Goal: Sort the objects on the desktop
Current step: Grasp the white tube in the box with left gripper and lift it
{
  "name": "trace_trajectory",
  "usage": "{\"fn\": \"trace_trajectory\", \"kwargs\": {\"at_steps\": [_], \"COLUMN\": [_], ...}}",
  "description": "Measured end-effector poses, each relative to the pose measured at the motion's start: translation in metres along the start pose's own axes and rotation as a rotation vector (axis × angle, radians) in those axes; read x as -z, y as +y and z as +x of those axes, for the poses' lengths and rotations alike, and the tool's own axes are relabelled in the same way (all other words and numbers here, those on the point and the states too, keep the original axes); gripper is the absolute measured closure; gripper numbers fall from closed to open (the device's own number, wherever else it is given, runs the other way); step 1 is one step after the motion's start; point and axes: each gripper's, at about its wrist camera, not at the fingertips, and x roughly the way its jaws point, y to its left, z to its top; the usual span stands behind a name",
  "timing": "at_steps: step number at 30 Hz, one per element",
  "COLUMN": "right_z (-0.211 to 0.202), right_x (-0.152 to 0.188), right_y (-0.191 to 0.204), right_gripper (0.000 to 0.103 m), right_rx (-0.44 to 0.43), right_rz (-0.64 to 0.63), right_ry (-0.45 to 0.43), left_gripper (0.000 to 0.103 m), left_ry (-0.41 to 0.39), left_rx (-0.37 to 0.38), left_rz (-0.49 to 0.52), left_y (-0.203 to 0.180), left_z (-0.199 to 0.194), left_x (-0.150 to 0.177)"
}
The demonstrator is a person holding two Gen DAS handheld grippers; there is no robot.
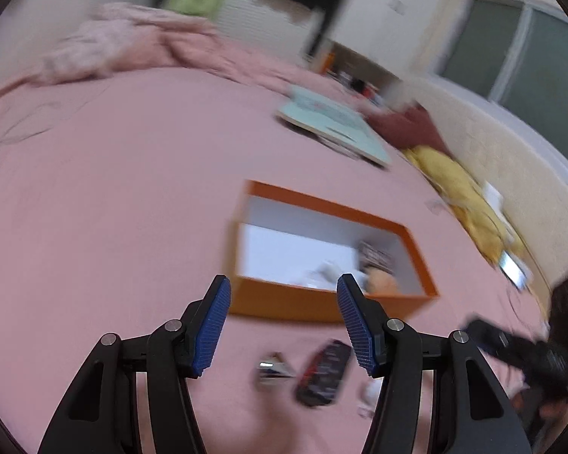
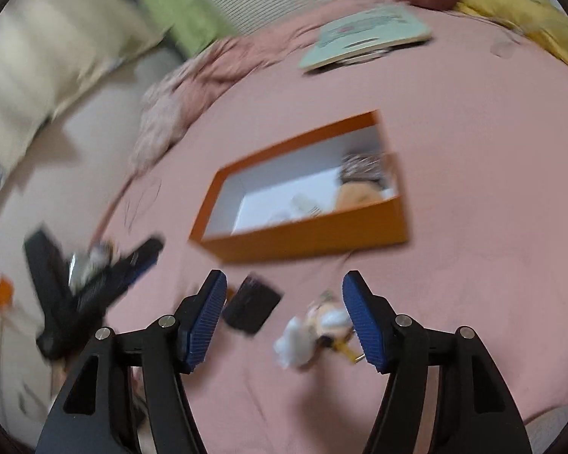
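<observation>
Orange box (image 1: 323,304), white inside, holds blurred items; left gripper (image 1: 284,325), right gripper (image 2: 280,319) jaws released, empty.

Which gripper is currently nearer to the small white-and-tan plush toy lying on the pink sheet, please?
Right. The right gripper hovers open just above the plush toy; the left gripper is off to the toy's left, over the dark rectangular case.

Open claw (image 2: 284,317) above plush toy (image 2: 314,331)
</observation>
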Motion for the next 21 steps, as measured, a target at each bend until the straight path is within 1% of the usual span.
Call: {"fn": "trace_trajectory", "kwargs": {"at_steps": [6,7,8,9,11,13,15,16,17,21], "right_z": [-0.011,-0.012,-0.015,-0.018,-0.022,-0.025,-0.03,-0.034,-0.036,-0.04], "right_x": [-0.017,-0.019,-0.021,-0.021,-0.021,-0.023,-0.024,-0.023,-0.023,-0.023], "right_y": [-0.026,-0.03,-0.033,-0.035,-0.038,-0.041,-0.047,-0.049,-0.051,-0.056], "right_gripper": [0.038,0.038,0.038,0.038,0.038,0.038,0.038,0.038,0.038,0.038], "right_rx": [-0.03,-0.035,-0.04,-0.045,-0.056,-0.069,-0.082,-0.089,-0.096,-0.119], "right_rz": [0.141,0.165,0.178,0.181,0.19,0.206,0.223,0.231,0.238,0.264], "right_ry": [-0.079,-0.092,-0.1,-0.103,-0.108,-0.115,-0.125,-0.129,-0.133,-0.141], "left_gripper": [0.047,0.056,0.066,0.068,0.068,0.069,0.069,0.071,0.073,0.073], "left_ry": [0.222,0.26,0.3,0.343,0.435,0.503,0.542,0.544,0.537,0.573], "left_rx": [0.074,0.087,0.071,0.04,-0.022,-0.06,-0.084,-0.094,-0.104,-0.158], "left_rz": [-0.078,-0.091,-0.089,-0.08,-0.077,-0.126,-0.163,-0.171,-0.166,-0.163], "left_y": [-0.044,-0.052,-0.059,-0.068,-0.077,-0.077,-0.074,-0.074,-0.077,-0.082], "left_z": [0.064,0.075,0.089,0.105,0.136,0.161,0.177,0.181,0.182,0.18], "left_x": [-0.046,-0.053,-0.058,-0.061,-0.061,-0.055,-0.048,-0.046,-0.047,-0.045]}}
